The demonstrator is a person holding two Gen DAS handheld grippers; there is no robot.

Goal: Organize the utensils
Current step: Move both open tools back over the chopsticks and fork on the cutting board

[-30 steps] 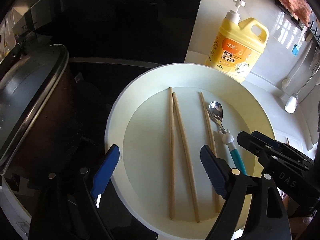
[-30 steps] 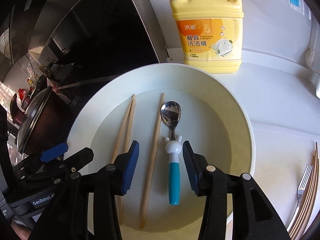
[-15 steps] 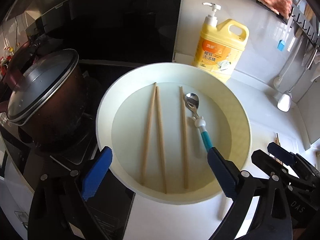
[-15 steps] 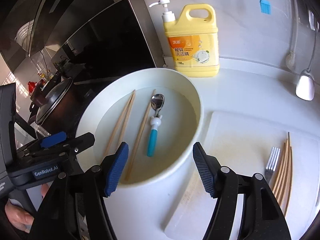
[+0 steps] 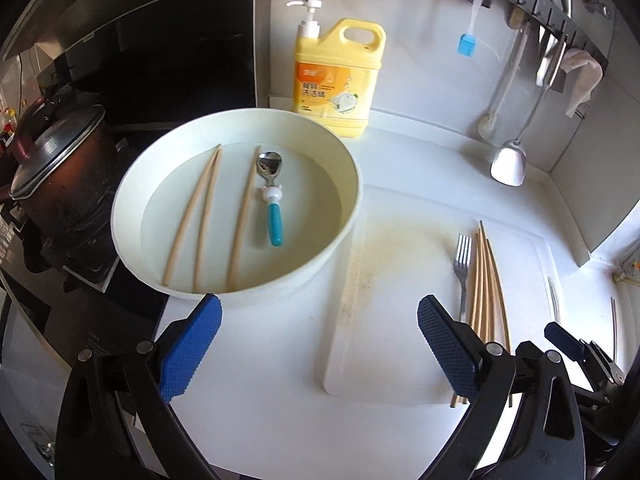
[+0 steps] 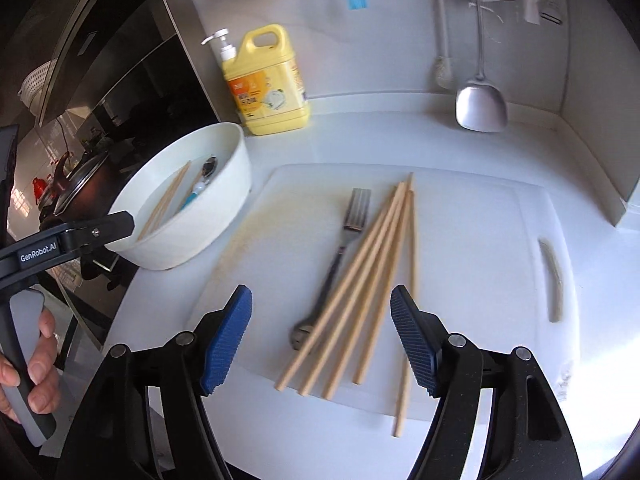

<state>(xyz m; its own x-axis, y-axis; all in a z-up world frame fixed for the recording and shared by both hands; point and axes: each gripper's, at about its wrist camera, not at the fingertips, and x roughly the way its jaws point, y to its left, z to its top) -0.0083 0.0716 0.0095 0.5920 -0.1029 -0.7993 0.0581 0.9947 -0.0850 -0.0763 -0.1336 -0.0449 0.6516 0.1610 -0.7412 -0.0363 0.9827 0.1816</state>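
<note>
A white bowl (image 5: 132, 184) holds three wooden chopsticks (image 5: 204, 216) and a spoon with a teal handle (image 5: 274, 216); the bowl also shows in the right wrist view (image 6: 224, 208). On the white cutting board (image 6: 480, 248) lie a metal fork (image 6: 344, 248) and several wooden chopsticks (image 6: 372, 280); they also show in the left wrist view (image 5: 486, 280). My left gripper (image 5: 320, 344) is open and empty, above the counter in front of the bowl. My right gripper (image 6: 322, 340) is open and empty, just above the near ends of the board's chopsticks.
A yellow detergent bottle (image 5: 336, 80) stands at the wall behind the bowl. A dark lidded pot (image 5: 60, 168) sits on the stove at left. A metal spatula (image 6: 480, 104) and a ladle hang on the wall rail at the back right.
Both grippers have pulled back and up from the bowl. The right gripper has swung right over the cutting board and opened wider. The utensils have not moved.
</note>
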